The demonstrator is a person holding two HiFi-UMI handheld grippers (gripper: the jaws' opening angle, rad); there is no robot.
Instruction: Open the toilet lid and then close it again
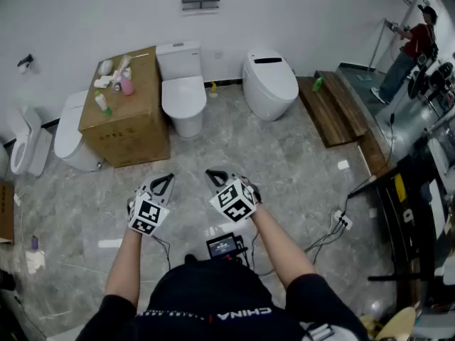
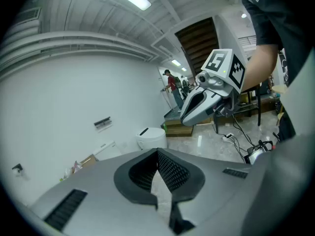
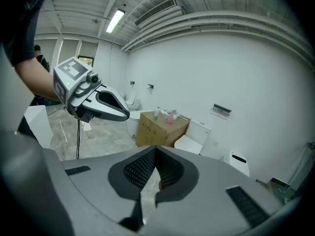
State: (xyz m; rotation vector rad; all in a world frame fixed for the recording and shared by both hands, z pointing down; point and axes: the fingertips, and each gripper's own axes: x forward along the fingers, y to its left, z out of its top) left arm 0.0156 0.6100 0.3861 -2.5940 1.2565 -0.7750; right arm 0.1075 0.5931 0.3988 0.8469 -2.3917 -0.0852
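Note:
Against the back wall stands a white toilet with a tank (image 1: pixel 183 91), its lid down, and to its right a tankless white toilet (image 1: pixel 269 82), lid also down. Both are far ahead of my grippers. My left gripper (image 1: pixel 168 179) and right gripper (image 1: pixel 212 175) hover side by side over the marble floor, both shut with nothing between the jaws. The left gripper view looks over its closed jaws (image 2: pixel 157 153) at the tankless toilet (image 2: pixel 150 137) and the right gripper (image 2: pixel 204 101). In the right gripper view the closed jaws (image 3: pixel 155 149) aim at the tank toilet (image 3: pixel 196 137).
A cardboard box (image 1: pixel 129 112) with bottles on top stands left of the tank toilet, with two more toilets (image 1: pixel 67 130) beyond it. A wooden platform (image 1: pixel 333 105) lies at the right. Cables and a power strip (image 1: pixel 343 222) run across the floor. A person (image 1: pixel 411 48) stands far right.

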